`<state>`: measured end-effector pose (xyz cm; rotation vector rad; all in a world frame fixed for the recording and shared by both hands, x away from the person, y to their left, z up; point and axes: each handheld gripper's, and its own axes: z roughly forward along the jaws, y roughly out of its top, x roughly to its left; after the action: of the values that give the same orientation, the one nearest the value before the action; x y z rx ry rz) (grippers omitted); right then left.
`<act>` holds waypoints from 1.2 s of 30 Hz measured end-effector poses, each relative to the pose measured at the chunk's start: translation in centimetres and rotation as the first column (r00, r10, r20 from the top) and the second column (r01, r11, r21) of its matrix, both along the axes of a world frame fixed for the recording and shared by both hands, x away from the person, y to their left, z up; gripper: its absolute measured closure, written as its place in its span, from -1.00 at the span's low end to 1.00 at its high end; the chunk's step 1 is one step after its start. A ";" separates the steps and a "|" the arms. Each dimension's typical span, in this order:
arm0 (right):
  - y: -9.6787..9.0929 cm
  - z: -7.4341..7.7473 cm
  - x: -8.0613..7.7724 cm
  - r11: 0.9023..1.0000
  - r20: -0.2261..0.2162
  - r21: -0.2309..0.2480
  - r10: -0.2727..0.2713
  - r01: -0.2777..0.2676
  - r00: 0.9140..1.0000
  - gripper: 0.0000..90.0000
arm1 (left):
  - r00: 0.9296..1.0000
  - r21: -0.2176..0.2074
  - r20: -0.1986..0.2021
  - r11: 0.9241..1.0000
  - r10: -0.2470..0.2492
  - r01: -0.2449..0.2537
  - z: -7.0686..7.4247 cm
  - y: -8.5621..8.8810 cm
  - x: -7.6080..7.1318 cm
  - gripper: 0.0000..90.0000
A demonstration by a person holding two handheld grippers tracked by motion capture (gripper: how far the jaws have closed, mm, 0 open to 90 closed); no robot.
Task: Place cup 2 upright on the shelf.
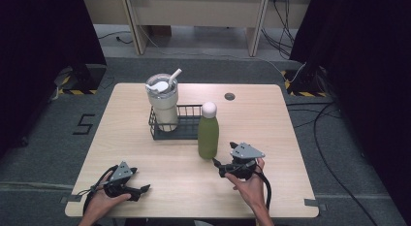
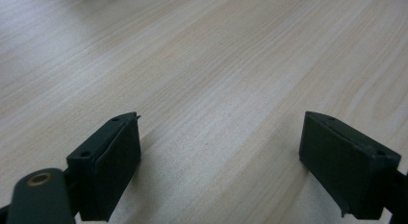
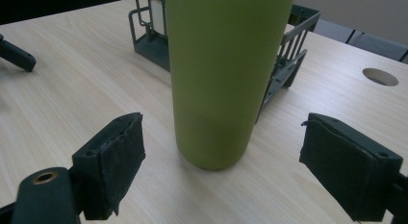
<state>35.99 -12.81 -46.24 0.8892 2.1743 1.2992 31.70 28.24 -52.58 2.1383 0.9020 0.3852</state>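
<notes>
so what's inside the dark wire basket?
A cream tumbler with lid and straw stands at the left end of the dark wire basket. The green bottle covers its right end.

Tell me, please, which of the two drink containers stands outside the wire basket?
The green bottle with the white cap: it stands on the bare table just in front of the basket. The cream tumbler with the straw stands inside the basket.

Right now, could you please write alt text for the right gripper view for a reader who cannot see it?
A green bottle stands upright on a wooden table, ahead of the open right tool and untouched by its black pads. Behind the bottle is a dark wire basket.
</notes>
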 end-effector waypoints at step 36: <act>3.1 -1.0 4.0 0.998 0.024 0.069 0.004 -0.006 1.000 -0.66 | 1.000 0.000 0.000 1.000 0.000 0.000 0.0 0.0 0.0 -0.69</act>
<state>40.04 -9.73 -47.20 0.8909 2.1260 1.3875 31.69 28.24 -52.58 2.1385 0.9019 0.3851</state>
